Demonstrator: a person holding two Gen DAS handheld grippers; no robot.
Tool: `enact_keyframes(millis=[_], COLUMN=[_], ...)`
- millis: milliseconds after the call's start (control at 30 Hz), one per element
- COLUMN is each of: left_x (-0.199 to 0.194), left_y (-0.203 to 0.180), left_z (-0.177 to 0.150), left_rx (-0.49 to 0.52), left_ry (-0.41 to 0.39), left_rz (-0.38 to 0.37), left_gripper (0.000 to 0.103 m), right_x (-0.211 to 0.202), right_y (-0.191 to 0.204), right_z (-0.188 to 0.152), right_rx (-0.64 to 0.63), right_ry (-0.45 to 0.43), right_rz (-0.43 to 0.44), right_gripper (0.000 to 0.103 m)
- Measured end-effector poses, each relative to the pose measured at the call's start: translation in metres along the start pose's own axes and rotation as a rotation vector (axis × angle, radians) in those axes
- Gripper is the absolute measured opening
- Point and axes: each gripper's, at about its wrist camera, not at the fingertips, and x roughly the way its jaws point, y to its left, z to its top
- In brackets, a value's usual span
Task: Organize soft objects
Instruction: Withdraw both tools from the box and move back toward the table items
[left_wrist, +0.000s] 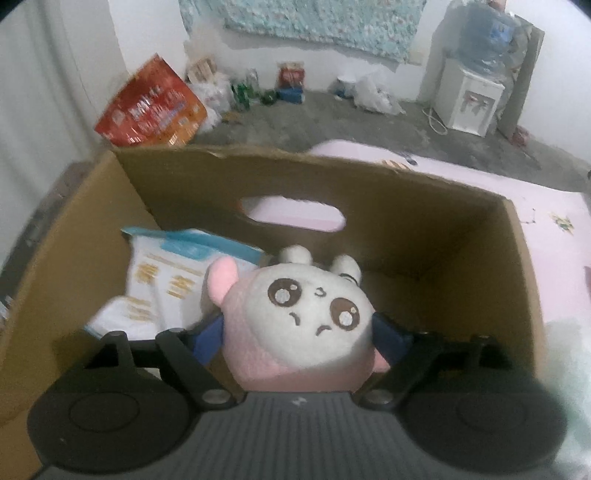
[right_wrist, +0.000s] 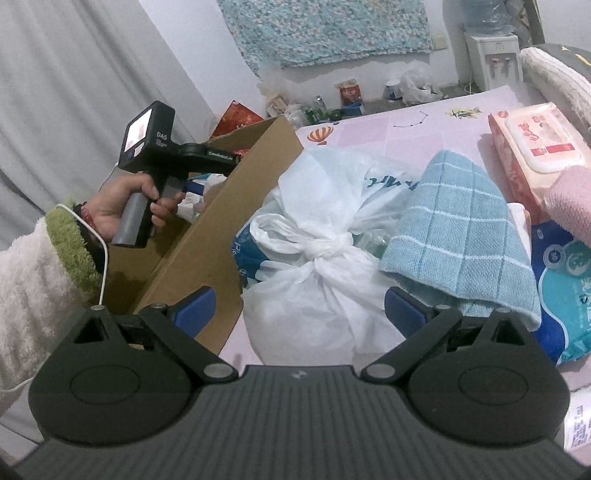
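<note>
Left gripper (left_wrist: 301, 334) up close, blue pads on either side of a pink-and-white plush (left_wrist: 295, 314), jaws spread wide around it; whether the pads press it I cannot tell. The plush sits low inside the cardboard box (left_wrist: 461, 236), a white-and-blue packet (left_wrist: 166, 280) just behind it against the left wall. Over on the right wrist view, the right gripper (right_wrist: 300, 308) stands wide, holding nothing, with a knotted white bag (right_wrist: 314, 258) between its fingers. Beside the bag lies a blue checked towel (right_wrist: 458, 236), then a wipes pack (right_wrist: 532, 147) further back. Left hand (right_wrist: 122, 201) grips its handle above the box.
</note>
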Motion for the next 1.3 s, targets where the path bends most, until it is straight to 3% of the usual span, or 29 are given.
enact_keyframes(millis=[400, 700, 1000, 1300], left_x=[0.0, -0.05, -0.163, -0.25], left_y=[0.007, 0.029, 0.034, -0.04], left_z=[-0.01, -0.015, -0.052, -0.094], left_rx=[0.012, -0.053, -0.03, 0.181], left_ry=[0.005, -0.035, -0.208, -0.27], left_rz=[0.043, -0.004, -0.158, -0.354], left_gripper=[0.091, 0.091, 0.096, 0.098], right_x=[-0.015, -0.051, -0.099, -0.146], right_y=[0.005, 0.001, -0.015, -0.044], right_z=[-0.004, -0.022, -0.074, -0.121], right_rx=[-0.002, 0.063, 0.171, 0.277], right_ry=[-0.025, -0.097, -0.158, -0.251], right_rz=[-0.001, -0.016, -0.085, -0.189], right_gripper=[0.098, 0.098, 0.098, 0.098])
